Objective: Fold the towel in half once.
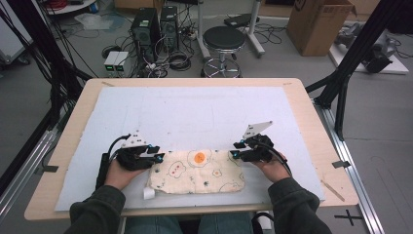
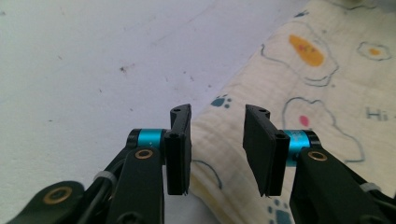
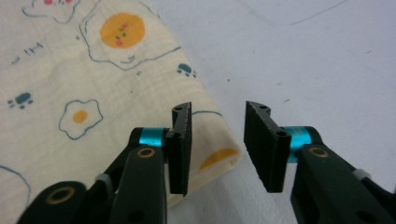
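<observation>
A cream cloth (image 1: 197,170) printed with fried eggs and paw marks lies folded flat on the pale mat near the table's front edge. My left gripper (image 1: 157,157) is at the cloth's left end and is open. In the left gripper view its jaws (image 2: 218,114) stand apart over the cloth's edge (image 2: 303,79), with no pad pressing on it. My right gripper (image 1: 234,149) is at the cloth's far right corner, also open. In the right gripper view its jaws (image 3: 219,109) straddle that corner of the cloth (image 3: 70,70) without gripping it.
The pale mat (image 1: 195,107) covers most of the wooden table (image 1: 302,97). A small white tag (image 1: 149,193) sticks out at the cloth's front left corner. Beyond the table stand a stool (image 1: 223,39), computer towers (image 1: 146,27) and a cardboard box (image 1: 316,24).
</observation>
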{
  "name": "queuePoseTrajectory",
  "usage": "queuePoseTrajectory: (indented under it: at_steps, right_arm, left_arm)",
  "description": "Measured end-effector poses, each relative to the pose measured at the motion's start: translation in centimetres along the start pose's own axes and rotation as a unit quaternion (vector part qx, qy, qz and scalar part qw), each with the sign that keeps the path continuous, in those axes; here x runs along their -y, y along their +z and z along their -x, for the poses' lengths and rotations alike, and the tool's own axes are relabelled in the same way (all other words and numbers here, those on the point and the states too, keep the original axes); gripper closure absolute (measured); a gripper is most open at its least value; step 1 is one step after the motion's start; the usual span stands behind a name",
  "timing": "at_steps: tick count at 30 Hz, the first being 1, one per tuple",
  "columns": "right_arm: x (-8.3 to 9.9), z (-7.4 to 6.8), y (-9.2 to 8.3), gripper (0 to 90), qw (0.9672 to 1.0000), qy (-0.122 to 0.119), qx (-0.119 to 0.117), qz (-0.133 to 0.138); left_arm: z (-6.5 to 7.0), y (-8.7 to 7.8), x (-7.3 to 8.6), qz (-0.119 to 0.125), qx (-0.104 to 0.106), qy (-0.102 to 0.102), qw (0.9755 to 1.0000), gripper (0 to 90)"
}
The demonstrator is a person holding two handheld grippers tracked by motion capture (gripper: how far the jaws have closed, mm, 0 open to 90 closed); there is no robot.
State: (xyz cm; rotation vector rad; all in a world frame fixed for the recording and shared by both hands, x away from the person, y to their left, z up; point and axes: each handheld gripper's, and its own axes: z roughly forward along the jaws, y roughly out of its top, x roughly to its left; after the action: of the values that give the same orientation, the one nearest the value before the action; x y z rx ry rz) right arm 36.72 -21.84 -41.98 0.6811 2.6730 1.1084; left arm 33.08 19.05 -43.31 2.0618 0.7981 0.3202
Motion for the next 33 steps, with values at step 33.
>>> queuePoseTrajectory:
  at_steps: [33]
  right_arm:
    - [-2.0,2.3,1.5,80.3,0.9986,0.050,0.017,-0.004]
  left_arm:
    - [-2.4,0.3,0.4,0.011,-0.053,-0.036,0.9979,87.6]
